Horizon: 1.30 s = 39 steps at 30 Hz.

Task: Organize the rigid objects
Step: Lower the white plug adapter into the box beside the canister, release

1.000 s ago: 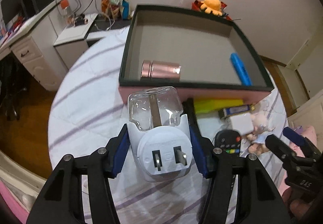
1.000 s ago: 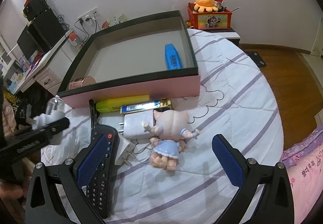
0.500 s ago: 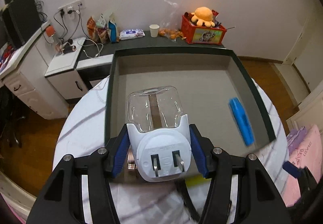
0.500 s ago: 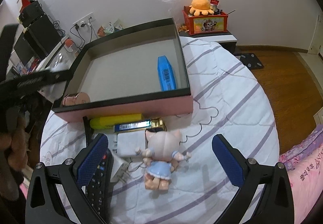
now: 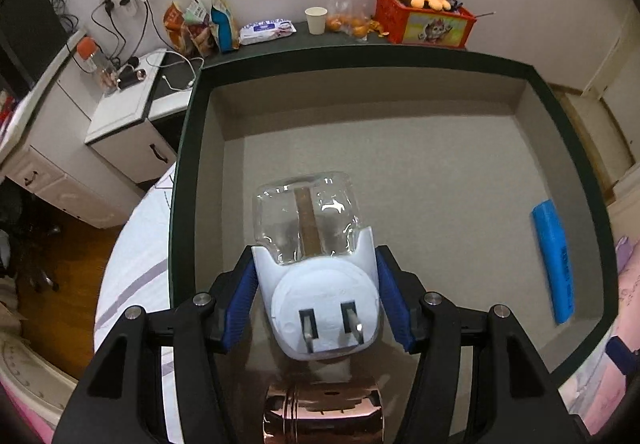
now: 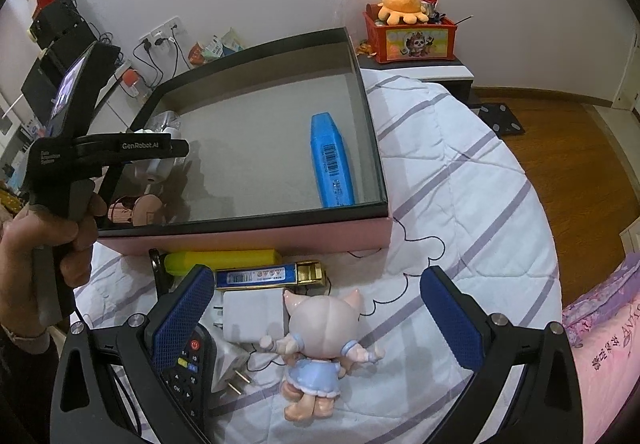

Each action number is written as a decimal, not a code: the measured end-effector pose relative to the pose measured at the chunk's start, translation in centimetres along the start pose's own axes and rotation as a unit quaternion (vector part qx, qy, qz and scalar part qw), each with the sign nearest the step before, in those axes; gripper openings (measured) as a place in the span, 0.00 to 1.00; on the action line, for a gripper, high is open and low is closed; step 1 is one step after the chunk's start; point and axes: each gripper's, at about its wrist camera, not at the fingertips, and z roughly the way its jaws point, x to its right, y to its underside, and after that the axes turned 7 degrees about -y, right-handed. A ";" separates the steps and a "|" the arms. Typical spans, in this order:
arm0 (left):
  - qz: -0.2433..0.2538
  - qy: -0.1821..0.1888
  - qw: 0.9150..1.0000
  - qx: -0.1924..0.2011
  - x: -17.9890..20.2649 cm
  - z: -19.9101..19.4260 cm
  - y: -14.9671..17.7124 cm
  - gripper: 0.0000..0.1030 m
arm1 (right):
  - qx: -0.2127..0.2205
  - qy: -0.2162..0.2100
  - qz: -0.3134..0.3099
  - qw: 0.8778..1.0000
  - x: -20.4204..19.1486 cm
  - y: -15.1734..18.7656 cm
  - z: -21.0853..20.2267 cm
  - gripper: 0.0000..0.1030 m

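Left claw loosening around plug-in night light above box; it may drop onto copper tin; right claw spread, empty

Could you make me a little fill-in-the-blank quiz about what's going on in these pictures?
1. The left claw carries a white plug-in device over the open ____.
2. The marker lying inside the box is ____ in colour.
3. Below the right claw, a doll in a blue dress lies on the ____.

Missing words: box; blue; bed
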 end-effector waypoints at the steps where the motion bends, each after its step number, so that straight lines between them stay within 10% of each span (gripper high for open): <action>1: 0.002 -0.006 1.000 -0.001 0.1 0.1 0.0 0.61 | 0.000 0.000 0.000 1.000 0.0 0.0 0.0 1.00; 12: -0.004 -0.016 1.000 0.025 0.0 -2.3 0.8 0.89 | 0.012 0.000 -0.008 1.000 -0.8 0.8 -1.4 1.00; 29: -0.035 -0.009 0.996 0.082 -2.6 -11.4 8.9 0.93 | 0.040 0.004 -0.036 0.999 -2.4 3.2 -5.3 1.00; 39: -0.059 0.004 0.998 0.037 -2.1 -10.4 16.4 0.95 | 0.003 0.039 -0.034 0.999 0.3 6.7 -4.1 1.00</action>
